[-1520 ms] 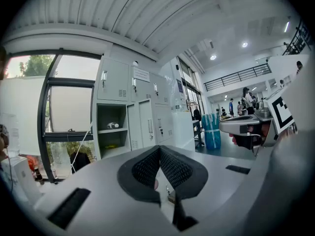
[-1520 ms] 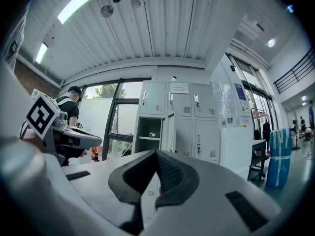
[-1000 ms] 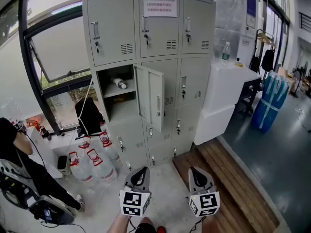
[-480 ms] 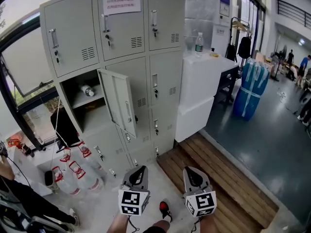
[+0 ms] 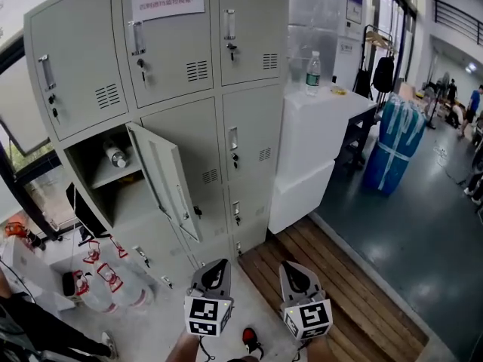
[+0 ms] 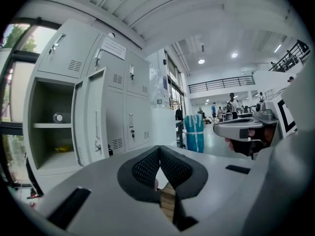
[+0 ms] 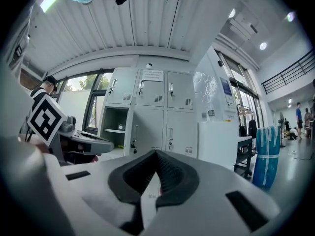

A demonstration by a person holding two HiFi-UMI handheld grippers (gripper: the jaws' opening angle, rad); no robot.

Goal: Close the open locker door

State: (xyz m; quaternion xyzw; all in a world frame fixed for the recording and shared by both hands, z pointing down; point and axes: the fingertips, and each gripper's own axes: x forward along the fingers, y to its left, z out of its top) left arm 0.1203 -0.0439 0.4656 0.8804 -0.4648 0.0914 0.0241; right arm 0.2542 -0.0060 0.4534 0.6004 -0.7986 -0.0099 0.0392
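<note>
Gaping locker door (image 5: pixel 163 176) stands beyond left hand-held gripper (image 5: pixel 218 266).

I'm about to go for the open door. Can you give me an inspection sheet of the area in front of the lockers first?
Surface: grey floor, with wooden planks at the right.
Job's things: locker door stands open, swung out from its compartment in the locker bank; a bottle lies on the shelf inside.
Clutter: water jugs on the floor below the open compartment.
Grippers: left gripper and right gripper are both shut, empty and well short of the door.
Cables: nothing seen by the door.
Surroundings: white cabinet beside the lockers, blue wrapped bundle, people far off at the right.
</note>
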